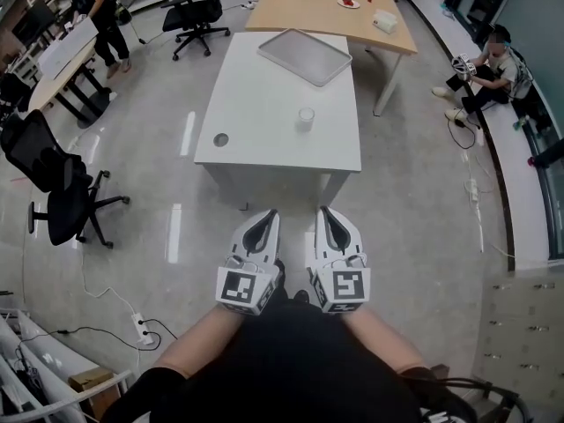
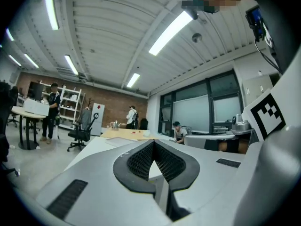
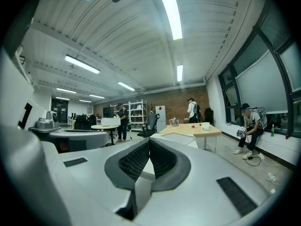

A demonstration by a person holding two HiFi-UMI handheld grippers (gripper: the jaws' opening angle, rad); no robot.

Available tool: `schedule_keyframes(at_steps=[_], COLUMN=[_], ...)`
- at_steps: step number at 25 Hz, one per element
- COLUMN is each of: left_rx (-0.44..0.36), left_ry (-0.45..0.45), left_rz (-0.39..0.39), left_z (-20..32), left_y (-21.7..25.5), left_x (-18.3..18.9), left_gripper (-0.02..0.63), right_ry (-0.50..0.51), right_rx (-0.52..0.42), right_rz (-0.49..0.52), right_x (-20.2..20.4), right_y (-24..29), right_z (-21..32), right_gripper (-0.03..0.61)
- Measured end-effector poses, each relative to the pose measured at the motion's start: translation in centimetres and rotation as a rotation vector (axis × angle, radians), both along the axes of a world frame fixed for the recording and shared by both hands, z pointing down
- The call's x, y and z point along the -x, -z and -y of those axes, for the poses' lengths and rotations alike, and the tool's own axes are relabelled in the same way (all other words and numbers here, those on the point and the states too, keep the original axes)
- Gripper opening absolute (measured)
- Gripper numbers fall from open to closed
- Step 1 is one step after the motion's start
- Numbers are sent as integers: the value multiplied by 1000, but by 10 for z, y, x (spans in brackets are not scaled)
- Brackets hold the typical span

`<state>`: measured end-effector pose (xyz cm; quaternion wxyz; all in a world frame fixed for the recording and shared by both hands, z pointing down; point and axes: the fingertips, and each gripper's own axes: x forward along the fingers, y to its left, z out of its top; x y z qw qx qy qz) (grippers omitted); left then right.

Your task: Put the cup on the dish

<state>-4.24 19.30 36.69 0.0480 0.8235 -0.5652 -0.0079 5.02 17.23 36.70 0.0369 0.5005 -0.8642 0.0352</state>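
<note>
We stand well short of the white rectangular counter (image 1: 264, 104), so we judge the step in hand to be the approach to the small white cylindrical cup (image 1: 305, 119). It stands upright on the near half of that counter, apart from the flat grey rectangular metal dish (image 1: 304, 56) at the far end. The left hand-held gripper (image 1: 270, 213) and the right hand-held gripper (image 1: 322, 211) sit side by side close to our body, each with its jaws together and nothing between them. To do this well, we should choose 1 hand-held gripper, part its jaws before arriving, come in level at the cup's mid-height, and close gently so the cup neither tips nor slides. The dish's raised rim will call for a lift over it. Only the head view shows the cup and its gap from the dish; in both gripper views the jaws block the middle. Those 2 views, though, show the ribbed pads meeting at the tips, which the head view leaves less plain.
</note>
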Motion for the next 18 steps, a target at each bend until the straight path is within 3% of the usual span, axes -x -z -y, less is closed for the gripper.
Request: schedule_keyframes(at_steps=[11,18], left_rx=[27,46], left_ry=[-94,-151], left_rz=[-6,-8], left_z=[173,250], left_y=[-10,-17], left_x=[42,69], left_gripper=[8,8], right_ry=[-83,-125], right_rx=[35,57], right_rz=[-26,-49], right_x=[42,71], right_y=[-8,-13], right_z=[163,235], right_gripper=[12,12])
